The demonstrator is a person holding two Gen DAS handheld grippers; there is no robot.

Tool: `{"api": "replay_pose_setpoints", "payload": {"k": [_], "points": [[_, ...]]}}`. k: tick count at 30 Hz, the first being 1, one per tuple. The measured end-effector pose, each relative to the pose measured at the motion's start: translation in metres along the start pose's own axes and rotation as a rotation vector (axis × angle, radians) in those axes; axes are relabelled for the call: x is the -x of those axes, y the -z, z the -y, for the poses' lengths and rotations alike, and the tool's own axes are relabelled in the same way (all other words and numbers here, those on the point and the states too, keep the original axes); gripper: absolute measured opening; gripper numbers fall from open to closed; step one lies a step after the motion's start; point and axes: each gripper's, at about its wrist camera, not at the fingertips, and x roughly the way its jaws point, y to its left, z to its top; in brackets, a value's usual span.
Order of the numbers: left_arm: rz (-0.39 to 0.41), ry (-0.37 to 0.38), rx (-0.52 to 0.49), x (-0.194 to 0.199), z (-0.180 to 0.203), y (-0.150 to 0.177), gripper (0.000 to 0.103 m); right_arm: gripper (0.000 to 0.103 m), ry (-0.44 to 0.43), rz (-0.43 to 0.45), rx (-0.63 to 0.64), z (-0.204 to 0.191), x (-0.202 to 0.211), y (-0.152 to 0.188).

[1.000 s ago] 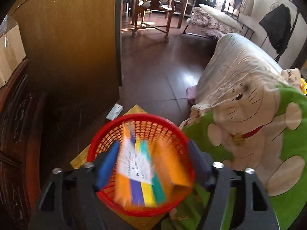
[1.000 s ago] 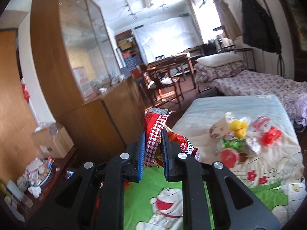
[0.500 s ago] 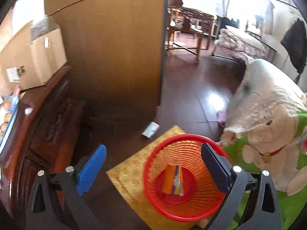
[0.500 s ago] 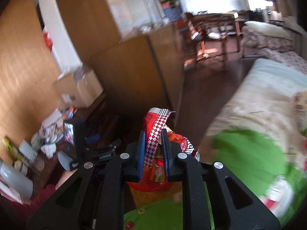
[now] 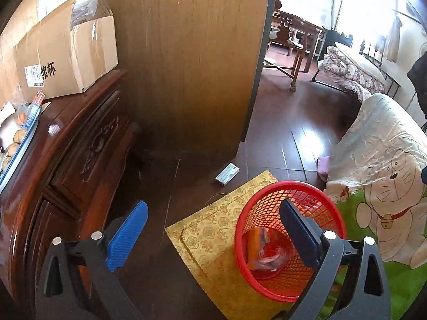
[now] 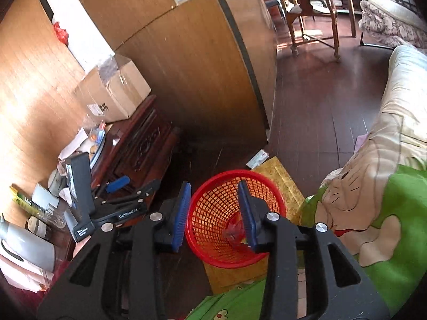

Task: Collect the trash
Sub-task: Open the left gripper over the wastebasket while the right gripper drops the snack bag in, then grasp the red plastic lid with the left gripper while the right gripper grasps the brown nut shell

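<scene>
A red mesh basket (image 5: pixel 315 194) stands on a yellow patterned mat (image 5: pixel 213 221) on the floor; it also shows in the right wrist view (image 6: pixel 213 202). Inside lie an orange striped packet (image 5: pixel 254 245) and a red-and-white snack wrapper (image 6: pixel 234 232). My left gripper (image 5: pixel 213 229) is open and empty, above and left of the basket. My right gripper (image 6: pixel 214 208) is open and empty, directly above the basket. The left gripper also shows in the right wrist view (image 6: pixel 120 186), left of the basket.
A small white box (image 5: pixel 226 174) lies on the dark wood floor beyond the mat. A carved dark cabinet (image 5: pixel 80 144) with a cardboard box (image 5: pixel 66 53) stands left. A tall wooden panel (image 5: pixel 192 61) stands behind. A bed with a cartoon blanket (image 5: pixel 387 186) is right.
My right gripper opened and let the red-and-white wrapper fall into the basket. My left gripper had released the striped packet into the basket earlier and drew back to the left.
</scene>
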Motion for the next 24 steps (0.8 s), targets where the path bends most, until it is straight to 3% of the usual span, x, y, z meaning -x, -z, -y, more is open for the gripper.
{"api": "replay_pose_setpoints", "payload": {"k": [7,13,15,21,24], "points": [[0.037,0.032,-0.061,0.017,0.032,-0.006,0.097,0.040,0.072,0.135,0.031,-0.002,0.048,-0.005],[0.095,0.085,-0.155,0.048,0.076,-0.015,0.097,0.052,0.160,0.304,0.006,0.016,0.115,-0.001],[0.112,0.108,-0.190,0.058,0.095,-0.018,0.097,0.061,0.196,0.358,-0.009,0.024,0.137,0.004],[0.143,0.189,-0.308,0.086,0.160,-0.025,0.097,0.077,0.339,0.504,-0.102,0.076,0.205,0.034],[0.159,0.226,-0.379,0.098,0.198,-0.026,0.097,0.078,0.436,0.560,-0.174,0.113,0.235,0.052]]}}
